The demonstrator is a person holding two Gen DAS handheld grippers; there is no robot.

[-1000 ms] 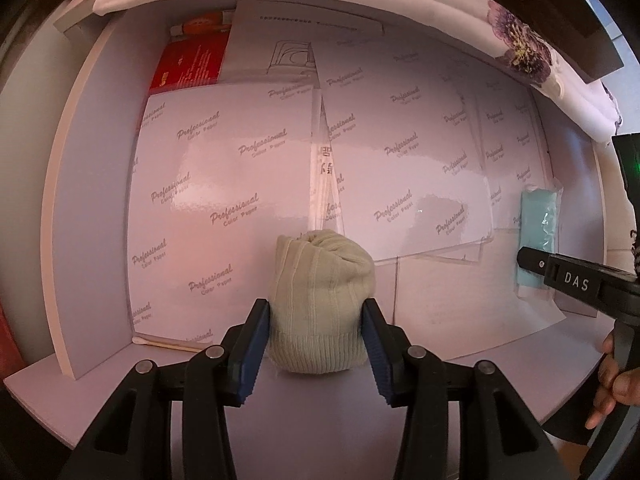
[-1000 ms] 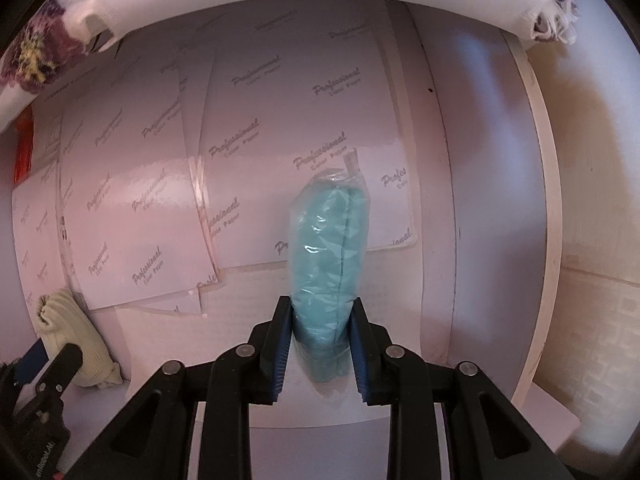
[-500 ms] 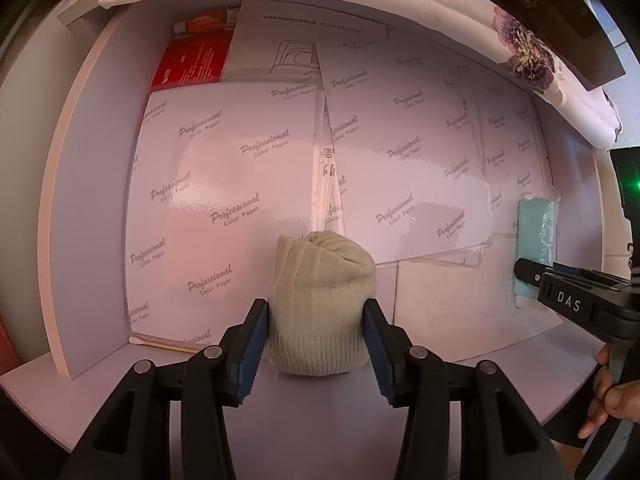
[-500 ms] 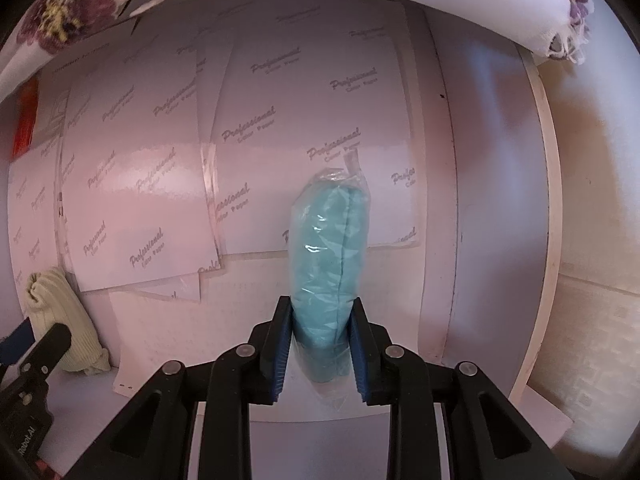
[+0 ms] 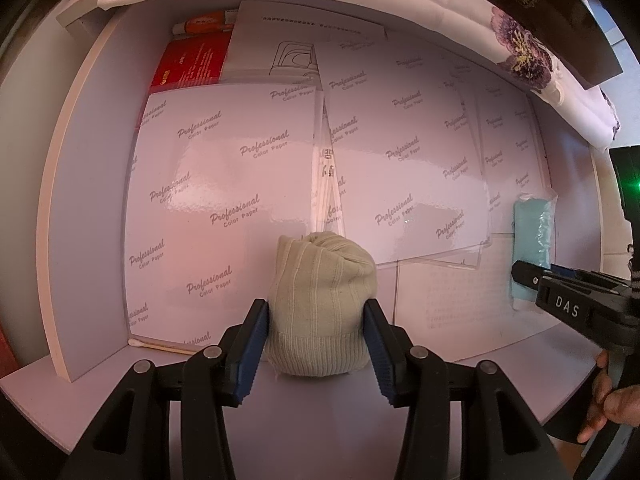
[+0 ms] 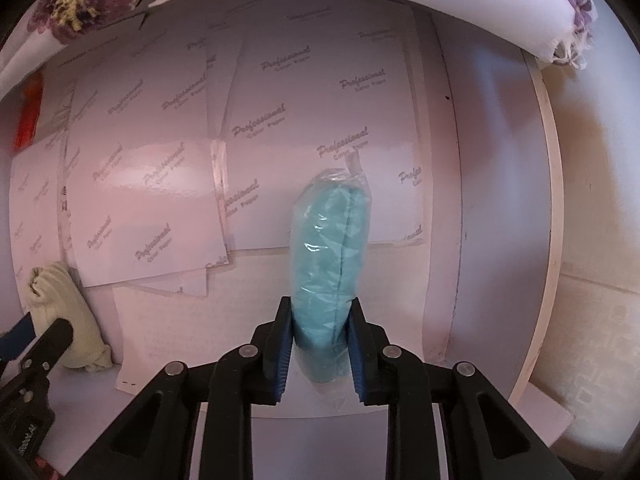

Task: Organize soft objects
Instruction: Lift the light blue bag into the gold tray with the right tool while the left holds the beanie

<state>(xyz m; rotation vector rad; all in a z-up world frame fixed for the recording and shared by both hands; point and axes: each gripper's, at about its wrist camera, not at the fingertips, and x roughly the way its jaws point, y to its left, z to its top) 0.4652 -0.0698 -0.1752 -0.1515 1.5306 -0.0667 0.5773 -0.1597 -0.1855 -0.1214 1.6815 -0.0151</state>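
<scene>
I see glossy paper sheets [image 5: 224,200] covering most of the white shelf [image 5: 320,420]. At the sheets' near edge, my left gripper [image 5: 316,344] clamps the cream knit hat [image 5: 320,304]. Off the sheets' right corner, my right gripper [image 6: 320,352] is closing, its pads pinching the bagged teal cloth [image 6: 332,256].

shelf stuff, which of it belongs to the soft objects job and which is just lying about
Job:
- cream knit roll, in left gripper
- bagged teal cloth, in right gripper, jaws closing

Lying about:
- glossy paper sheets
- red packet
- floral cloth
</scene>
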